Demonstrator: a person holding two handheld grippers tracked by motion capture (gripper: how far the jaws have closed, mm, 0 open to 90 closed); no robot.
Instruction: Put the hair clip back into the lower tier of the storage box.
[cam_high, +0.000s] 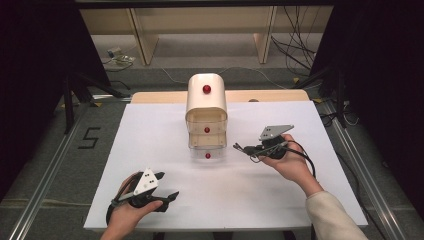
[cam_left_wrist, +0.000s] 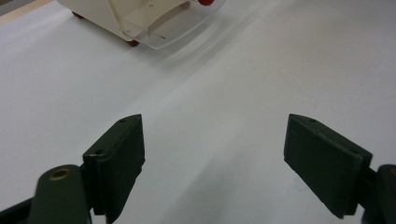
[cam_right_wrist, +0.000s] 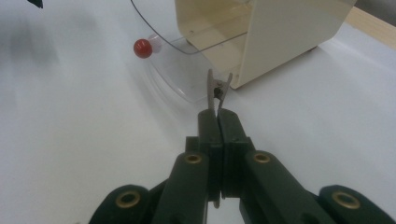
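A cream drawer cabinet (cam_high: 206, 102) with red knobs stands at the back middle of the white table (cam_high: 150, 130). Its lowest clear drawer (cam_high: 207, 148) is pulled out toward me, with a red knob (cam_high: 207, 156) on its front. My right gripper (cam_high: 241, 148) hovers just right of that drawer, shut on a small metal clip (cam_right_wrist: 218, 88) that sticks out past the jaws toward the clear drawer (cam_right_wrist: 187, 74) and cabinet (cam_right_wrist: 280, 32). My left gripper (cam_high: 167, 186) rests near the table's front left, open with nothing between its jaws (cam_left_wrist: 215, 158).
The table's wooden strip (cam_high: 270, 95) shows behind the cabinet. Metal rails (cam_high: 45, 175) run along the floor on both sides, and cables (cam_high: 295, 45) lie on the floor at the back. Bare white table surface lies between the two grippers.
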